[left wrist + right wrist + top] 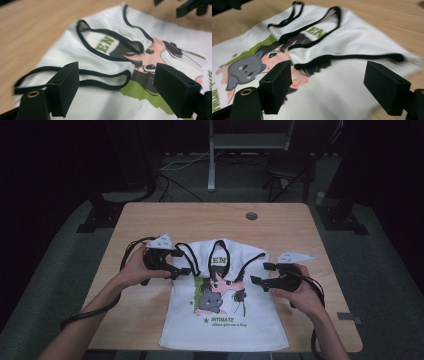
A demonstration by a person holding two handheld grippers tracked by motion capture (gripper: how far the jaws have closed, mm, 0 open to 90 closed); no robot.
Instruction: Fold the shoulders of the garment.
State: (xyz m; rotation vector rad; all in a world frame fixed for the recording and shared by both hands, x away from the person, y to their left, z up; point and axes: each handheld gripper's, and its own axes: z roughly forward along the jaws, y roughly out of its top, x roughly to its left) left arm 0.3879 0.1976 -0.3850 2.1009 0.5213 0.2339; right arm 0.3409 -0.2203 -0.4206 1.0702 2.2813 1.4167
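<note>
Both grippers' fingers gape empty beside the tank top [235,315], straps pointing away lengthwise.

Left gripper [181,261]: held in left hand [134,269], jaws wide apart, nothing between. Right gripper [261,273]: held in right hand [299,292], jaws wide apart, nothing between. Forearms entering from below.

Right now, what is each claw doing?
Left claw: open, holding nothing, above the white top.
Right claw: open, holding nothing, above the same top.
</note>
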